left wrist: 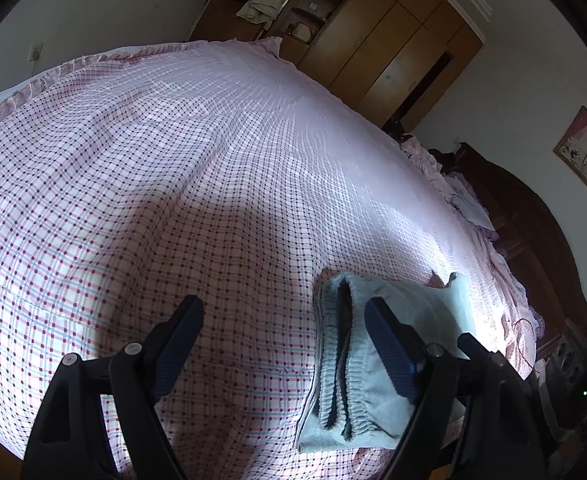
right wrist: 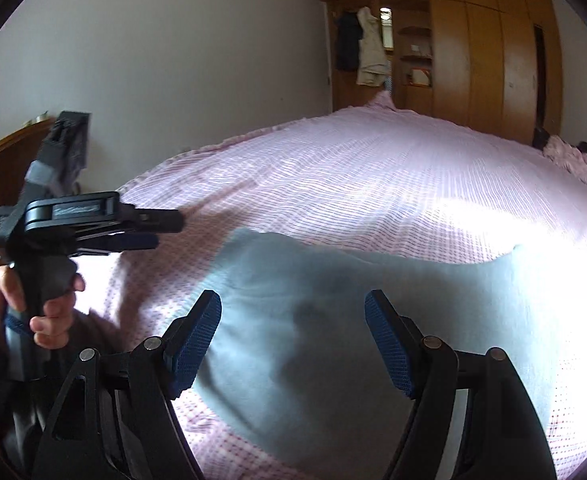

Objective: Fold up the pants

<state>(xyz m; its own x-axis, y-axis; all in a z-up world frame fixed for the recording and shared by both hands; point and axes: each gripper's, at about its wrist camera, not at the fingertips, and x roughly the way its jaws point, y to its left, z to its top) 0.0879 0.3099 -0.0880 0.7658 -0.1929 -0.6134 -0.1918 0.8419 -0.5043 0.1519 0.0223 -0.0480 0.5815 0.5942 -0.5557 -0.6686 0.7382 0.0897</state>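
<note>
Lying folded on the checked bedspread (left wrist: 173, 160), the light-blue pants (left wrist: 357, 364) sit at lower right of the left view, elastic waistband nearest. Left gripper (left wrist: 285, 344) straddles that edge; right gripper (right wrist: 293, 340) hovers over their middle, both sets of fingers apart, empty.

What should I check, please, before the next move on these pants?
1. Pants folded into a stack on the bed: ok.
2. Waistband layers lined up: ok.
3. Left gripper open, holding nothing: ok.
4. Right gripper open above the pants, not gripping them: ok.
5. Far edge of the pants lying flat: cannot tell, washed out by glare.
</note>
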